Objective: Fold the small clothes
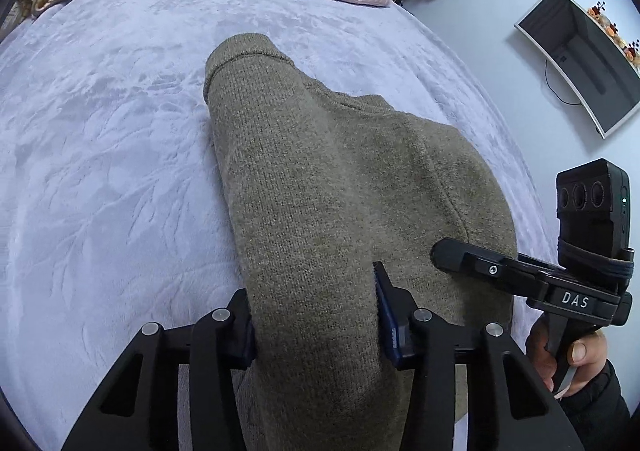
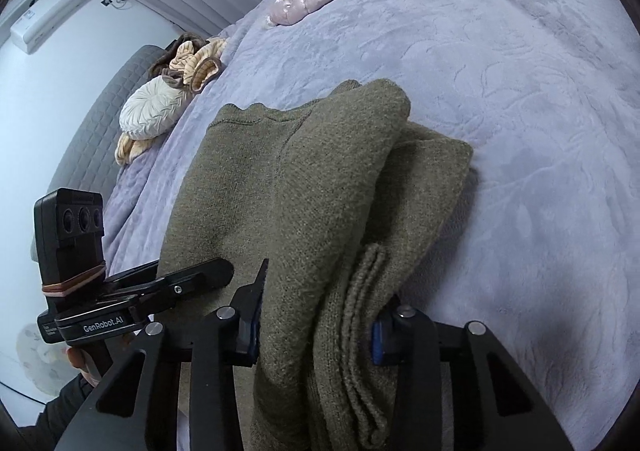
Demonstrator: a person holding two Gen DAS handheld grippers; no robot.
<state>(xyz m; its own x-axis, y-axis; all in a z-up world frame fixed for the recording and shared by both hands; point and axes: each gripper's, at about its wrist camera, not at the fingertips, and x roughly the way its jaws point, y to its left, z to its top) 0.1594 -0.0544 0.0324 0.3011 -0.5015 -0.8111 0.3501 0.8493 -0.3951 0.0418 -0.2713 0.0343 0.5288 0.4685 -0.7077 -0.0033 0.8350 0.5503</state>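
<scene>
On lavender plush bed [image 1: 120,131], near edge: olive-brown knitted sweater [image 1: 320,171], partly folded. Left tongs [image 1: 316,325] clamp near hem; right tongs [image 2: 316,335] clamp bunched layers alongside, likely so hem lifts evenly for next fold.

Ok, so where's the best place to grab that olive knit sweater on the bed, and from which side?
Take the sweater by its near edge, coming from the near side of the bed: the folded layers bunch there, and both the left gripper and right gripper already clamp it.
</scene>
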